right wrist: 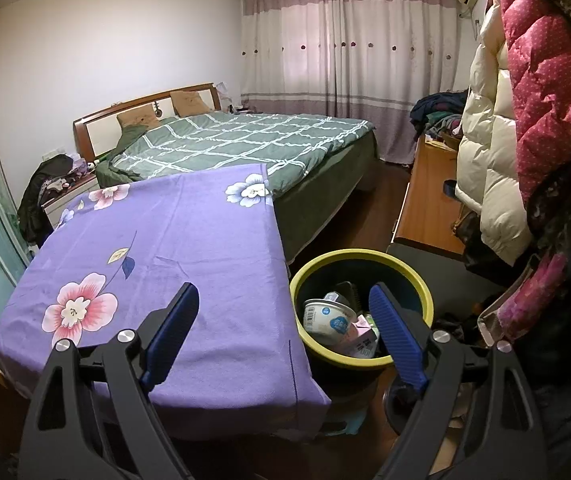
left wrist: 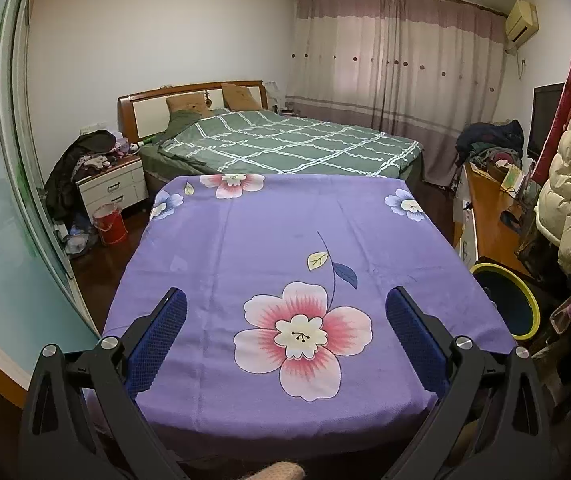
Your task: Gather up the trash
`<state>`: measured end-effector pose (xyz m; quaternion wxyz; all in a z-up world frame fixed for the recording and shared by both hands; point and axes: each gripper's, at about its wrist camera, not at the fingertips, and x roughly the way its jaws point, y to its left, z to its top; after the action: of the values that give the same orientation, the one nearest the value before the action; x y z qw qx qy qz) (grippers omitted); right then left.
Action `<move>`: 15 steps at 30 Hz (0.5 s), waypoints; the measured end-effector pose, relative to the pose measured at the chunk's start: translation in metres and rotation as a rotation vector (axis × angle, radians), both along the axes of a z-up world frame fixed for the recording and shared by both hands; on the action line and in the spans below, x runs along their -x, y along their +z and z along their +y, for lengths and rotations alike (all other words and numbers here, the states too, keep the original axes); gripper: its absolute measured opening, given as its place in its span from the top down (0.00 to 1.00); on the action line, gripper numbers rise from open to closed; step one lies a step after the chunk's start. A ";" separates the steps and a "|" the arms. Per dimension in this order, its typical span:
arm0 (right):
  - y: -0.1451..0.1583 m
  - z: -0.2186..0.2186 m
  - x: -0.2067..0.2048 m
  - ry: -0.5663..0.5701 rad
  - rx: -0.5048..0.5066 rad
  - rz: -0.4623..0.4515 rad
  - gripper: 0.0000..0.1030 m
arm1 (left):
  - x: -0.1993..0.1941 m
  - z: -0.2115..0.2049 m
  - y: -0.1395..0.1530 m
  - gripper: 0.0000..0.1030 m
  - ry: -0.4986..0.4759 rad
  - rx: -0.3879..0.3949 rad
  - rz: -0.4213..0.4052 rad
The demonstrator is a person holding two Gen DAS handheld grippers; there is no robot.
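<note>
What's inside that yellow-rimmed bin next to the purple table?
The bin holds a white paper bowl, a pink carton and more packaging; anything underneath them is hidden.

In the right wrist view, the right claw's (right wrist: 283, 304) near finger covers part of the bin (right wrist: 417, 280), and the trash (right wrist: 329, 318) inside is partly hidden, its labels too small to read. In the left wrist view, the cloth-draped surface (left wrist: 285, 220) cuts off most of the bin (left wrist: 527, 300).
</note>
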<state>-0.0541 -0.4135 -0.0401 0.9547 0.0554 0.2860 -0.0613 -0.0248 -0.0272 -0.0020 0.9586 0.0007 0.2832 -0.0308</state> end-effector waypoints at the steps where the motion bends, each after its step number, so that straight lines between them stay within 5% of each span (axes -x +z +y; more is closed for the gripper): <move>1: 0.000 0.000 0.000 0.000 0.000 -0.001 0.20 | 0.001 0.001 0.001 0.05 0.000 0.001 0.001; 15: -0.005 0.002 -0.006 0.007 -0.006 0.012 0.20 | 0.000 0.000 0.000 0.05 -0.003 0.003 0.006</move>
<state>-0.0486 -0.4114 -0.0452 0.9529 0.0568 0.2923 -0.0574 -0.0248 -0.0271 -0.0025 0.9577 -0.0004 0.2861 -0.0325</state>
